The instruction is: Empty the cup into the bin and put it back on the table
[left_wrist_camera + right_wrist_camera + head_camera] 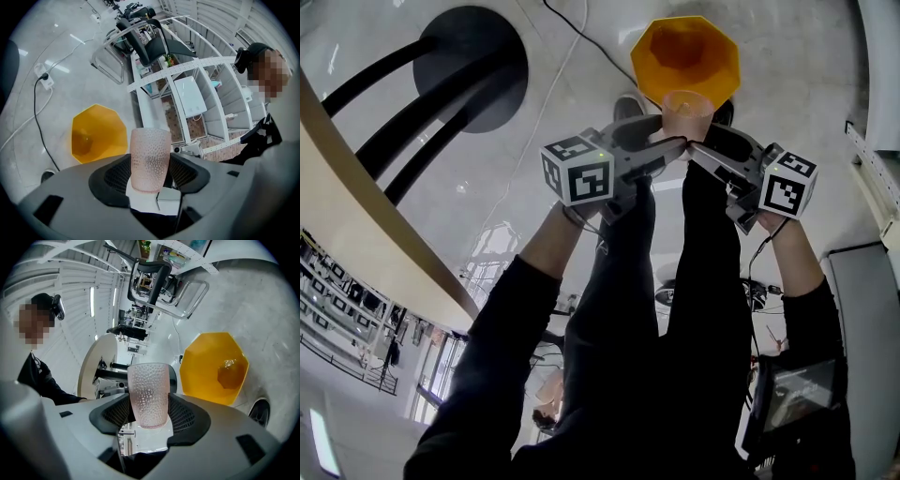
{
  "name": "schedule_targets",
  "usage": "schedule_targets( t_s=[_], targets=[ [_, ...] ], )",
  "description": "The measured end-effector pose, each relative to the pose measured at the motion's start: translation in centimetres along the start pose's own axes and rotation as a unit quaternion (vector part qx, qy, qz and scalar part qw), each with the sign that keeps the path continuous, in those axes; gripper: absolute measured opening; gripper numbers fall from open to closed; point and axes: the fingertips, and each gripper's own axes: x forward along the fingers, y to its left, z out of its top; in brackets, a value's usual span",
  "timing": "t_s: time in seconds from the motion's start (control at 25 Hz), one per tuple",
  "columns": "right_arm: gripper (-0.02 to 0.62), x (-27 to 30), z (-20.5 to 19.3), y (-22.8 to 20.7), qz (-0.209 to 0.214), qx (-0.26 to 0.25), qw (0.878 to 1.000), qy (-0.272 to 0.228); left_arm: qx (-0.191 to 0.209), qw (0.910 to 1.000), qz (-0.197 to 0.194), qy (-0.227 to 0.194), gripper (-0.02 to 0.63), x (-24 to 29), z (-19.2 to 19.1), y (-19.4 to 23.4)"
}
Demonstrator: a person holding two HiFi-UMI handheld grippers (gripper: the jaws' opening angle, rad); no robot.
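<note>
Dark sleeves (487,356) up close, then both tools on one pink cup (684,108). Left gripper (149,176) and right gripper (149,413) were each clamped on it from opposite sides. It sat by the near rim of the orange bin (652,56), long axis running out along the jaws toward the bin. Neither hand was nearer, so imo any tip goes straight forward.

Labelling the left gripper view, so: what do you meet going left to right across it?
Floor cable, orange bin, pink cup, white shelving unit.
</note>
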Motion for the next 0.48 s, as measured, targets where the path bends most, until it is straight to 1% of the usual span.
schedule_targets(
  t_s=[0.28, 0.48],
  targets=[
    [0.262, 0.15, 0.01, -0.14, 0.002, 0.041, 0.999, 0.009, -0.016, 0.9998, 0.006, -0.002, 0.274, -0.03, 0.14, 0.20],
    [0.262, 0.15, -0.26, -0.21, -0.003, 0.070, 0.997, 0.016, -0.039, 0.9992, 0.012, -0.004, 0.273, -0.06, -0.06, 0.31]
  ],
)
